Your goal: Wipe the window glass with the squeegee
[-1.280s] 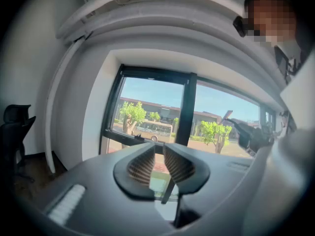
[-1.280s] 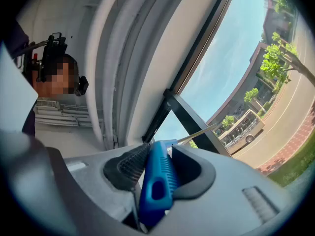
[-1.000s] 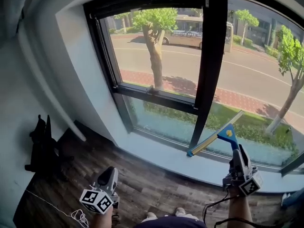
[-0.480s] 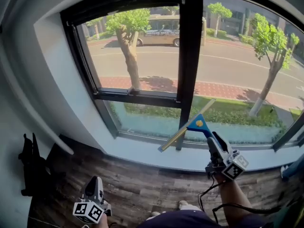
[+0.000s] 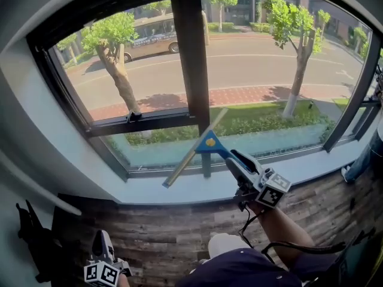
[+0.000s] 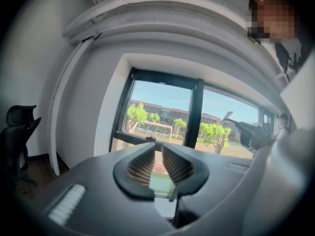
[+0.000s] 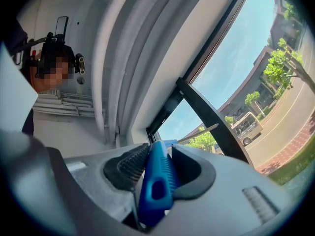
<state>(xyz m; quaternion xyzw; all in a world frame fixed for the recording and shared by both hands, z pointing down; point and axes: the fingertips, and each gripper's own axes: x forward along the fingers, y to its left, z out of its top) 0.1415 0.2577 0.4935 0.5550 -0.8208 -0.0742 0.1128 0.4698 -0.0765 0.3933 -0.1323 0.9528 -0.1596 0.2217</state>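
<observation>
The right gripper [image 7: 157, 154] is pinching the blue handle of the squeegee [image 7: 156, 183], with its jaws pressing on the handle from both sides. In the head view this right gripper [image 5: 234, 159] is reaching up toward the window glass [image 5: 263, 58]. The squeegee [image 5: 207, 142] is sitting with its blue head low against the dark centre post [image 5: 190, 64] of the window frame. Its long blade is slanting across that post, the upper end lying to the right of it and the lower end to the left, over the sill [image 5: 149, 191]. I cannot tell whether the blade is touching the glass.

The left gripper [image 6: 156, 160] is holding nothing, and its jaws are standing a narrow gap apart. In the head view the left gripper [image 5: 100, 239] is hanging low, well to the left of the post, over the wooden floor [image 5: 167, 232].

Left of the post, beyond the glass, a bus [image 5: 152, 31] is showing lettering along its side that is too small to read.
</observation>
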